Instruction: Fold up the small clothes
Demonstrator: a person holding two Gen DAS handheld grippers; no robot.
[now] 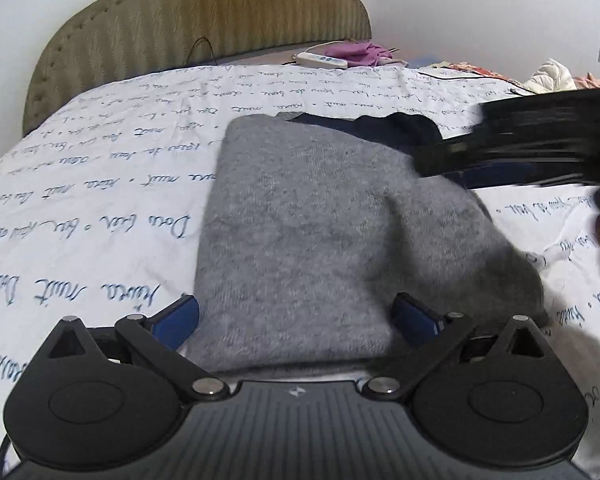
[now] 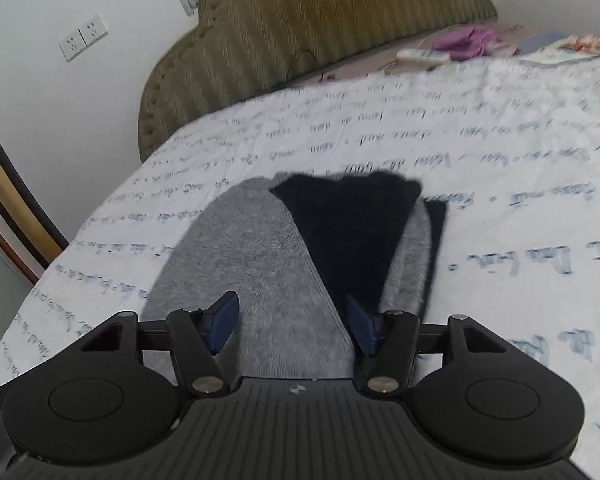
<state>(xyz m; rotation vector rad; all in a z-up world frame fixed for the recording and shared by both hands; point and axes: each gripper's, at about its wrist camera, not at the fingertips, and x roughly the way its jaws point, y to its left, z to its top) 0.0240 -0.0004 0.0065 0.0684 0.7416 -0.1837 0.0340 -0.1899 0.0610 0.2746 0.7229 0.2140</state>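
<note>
A grey knit garment [image 1: 300, 216] lies folded on the bed, with a dark navy part [image 1: 384, 126] at its far end. My left gripper [image 1: 296, 320] is open, its blue pads on either side of the garment's near edge. In the right wrist view the same grey garment [image 2: 256, 256] lies with the navy part [image 2: 352, 224] across it. My right gripper [image 2: 288, 324] is open over the garment's near end. It also shows as a blurred black shape [image 1: 540, 136] at the right of the left wrist view.
The bed has a white sheet with blue script [image 1: 100, 184] and an olive padded headboard [image 1: 204, 12]. A power strip [image 1: 320, 59] and purple cloth [image 1: 360, 52] lie at the head. More clothes [image 1: 552, 76] sit at the far right.
</note>
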